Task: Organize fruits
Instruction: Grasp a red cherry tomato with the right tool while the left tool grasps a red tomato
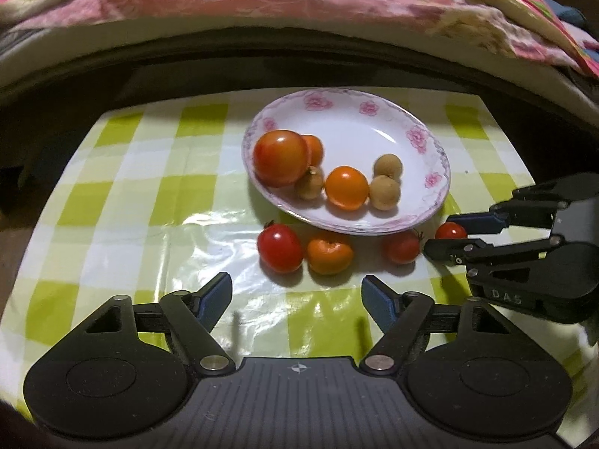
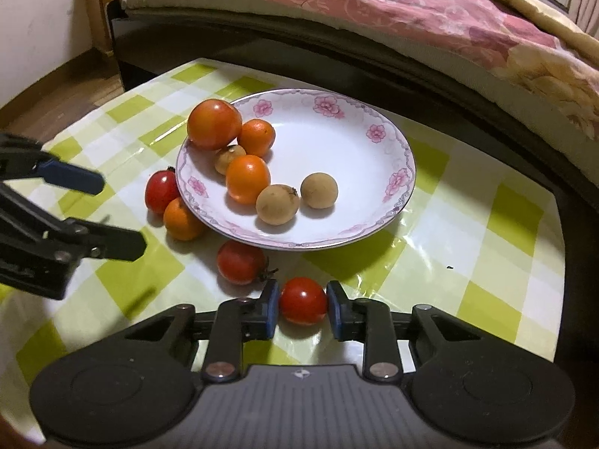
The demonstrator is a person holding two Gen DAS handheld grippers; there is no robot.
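Blue-padded right tool (image 2: pixel 302 305) is clamped on a small red tomato (image 2: pixel 303 300), one pad pressed to each side, low over the green-and-white checked table (image 2: pixel 486 224). Left tool (image 1: pixel 295 295) stands wide apart, nothing between its fingers, hanging above bare cloth. Straight ahead of its tips lie a red tomato (image 1: pixel 280 247) and a small orange fruit (image 1: pixel 329 256), touching each other and tucked against the near rim of the plate (image 1: pixel 374 112). Another red tomato (image 1: pixel 401 247) sits just beside the right tool's fingertips in the left wrist view, partly under the plate's edge. That view hides most of the gripped tomato behind the dark fingers. On the flower-rimmed plate: a large orange-red tomato (image 2: pixel 214 124), two small orange fruits, three brown round fruits (image 2: pixel 277 204); one brown fruit is half hidden among the others. Beyond the table, a bed with a pink quilt (image 2: pixel 374 3), cut off at the top.
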